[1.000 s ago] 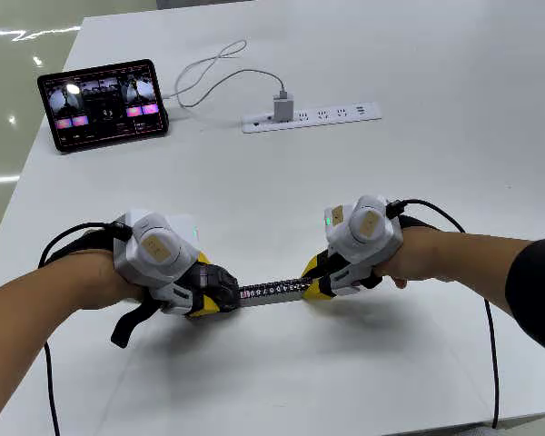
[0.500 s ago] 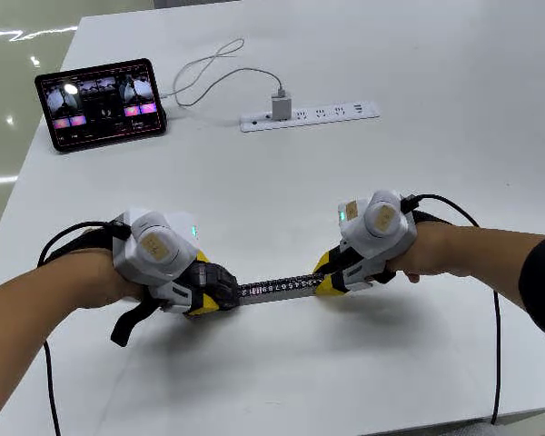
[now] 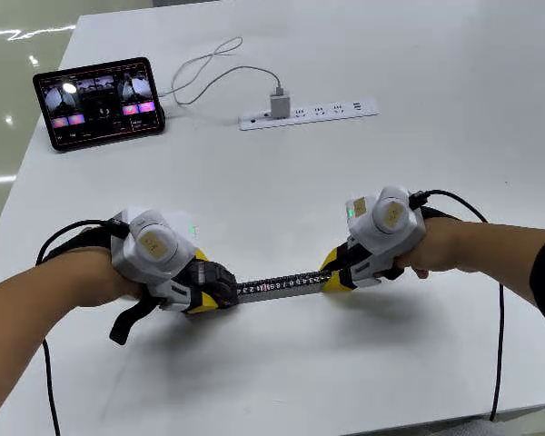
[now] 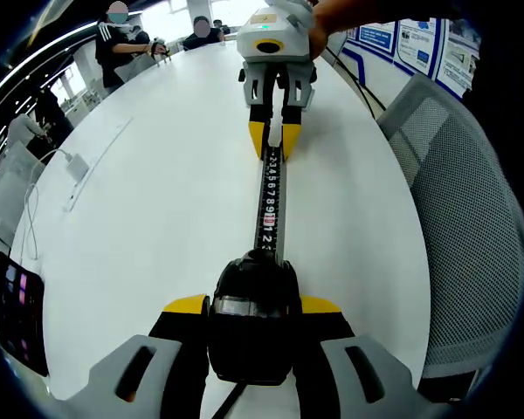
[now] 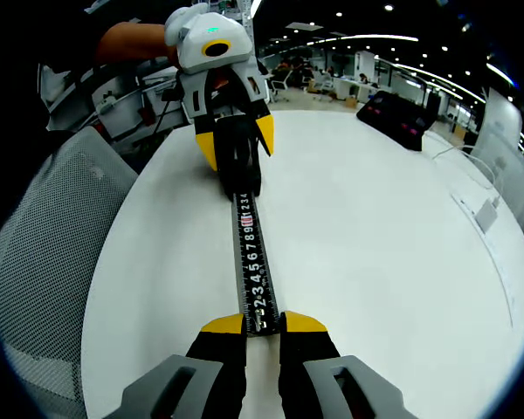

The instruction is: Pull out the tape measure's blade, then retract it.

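My left gripper (image 3: 209, 289) is shut on the black tape measure case (image 4: 253, 310) (image 3: 214, 283), low over the white table. A dark blade with white numbers (image 3: 282, 285) (image 4: 271, 196) (image 5: 250, 266) runs out of the case to the right. My right gripper (image 3: 334, 275) (image 5: 262, 327) is shut on the blade's end, its yellow-tipped fingers (image 5: 220, 325) pinched together. In the left gripper view the right gripper (image 4: 274, 138) stands at the far end of the blade. In the right gripper view the left gripper (image 5: 236, 153) holds the case (image 5: 241, 148) at the far end.
A tablet (image 3: 97, 102) stands at the back left of the table. A white power strip (image 3: 309, 113) with a plugged charger (image 3: 282, 102) and its cable lies behind the grippers. A grey mesh chair (image 4: 458, 218) stands by the table's near edge. People sit at the far end.
My right gripper has moved to the right with the blade's end, so more blade shows between the grippers. The left gripper and the case have stayed put.
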The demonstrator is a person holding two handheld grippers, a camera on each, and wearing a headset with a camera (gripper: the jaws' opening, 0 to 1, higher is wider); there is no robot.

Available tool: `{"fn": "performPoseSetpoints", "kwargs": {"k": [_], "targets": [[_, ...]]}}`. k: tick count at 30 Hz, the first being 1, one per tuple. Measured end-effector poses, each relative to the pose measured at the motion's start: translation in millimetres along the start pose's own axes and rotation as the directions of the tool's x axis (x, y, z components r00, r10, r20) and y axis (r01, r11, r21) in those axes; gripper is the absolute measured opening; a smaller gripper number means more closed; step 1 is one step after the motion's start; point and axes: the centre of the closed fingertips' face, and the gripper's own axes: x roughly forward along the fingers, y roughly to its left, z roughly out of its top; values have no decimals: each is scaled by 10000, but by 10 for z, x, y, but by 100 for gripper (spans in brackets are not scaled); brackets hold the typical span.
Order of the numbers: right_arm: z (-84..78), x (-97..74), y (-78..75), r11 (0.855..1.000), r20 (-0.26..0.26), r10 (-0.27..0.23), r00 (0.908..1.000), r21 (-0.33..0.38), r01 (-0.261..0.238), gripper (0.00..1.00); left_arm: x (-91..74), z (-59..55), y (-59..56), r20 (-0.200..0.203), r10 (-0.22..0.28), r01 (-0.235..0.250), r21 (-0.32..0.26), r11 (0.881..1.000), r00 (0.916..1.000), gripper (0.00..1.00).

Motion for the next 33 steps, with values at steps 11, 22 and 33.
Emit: {"fn": "performPoseSetpoints", "kwargs": {"k": [11,22,33], "targets": [[-52,-42,-15,10000,-15,-50,10000,61,50,9,3,-8,7,-50,-6,6,14,10000,10000,31],[-100,-83,-19,9999,-52,-111,9999,83,111,9,12,-21,14,-88,-50,51,44,10000,9999,31],[-157,-142,-24,9995,1,-115,9999,288,115,9,19,-16,15,-60,-81,82,46,10000,9999,31]]}}
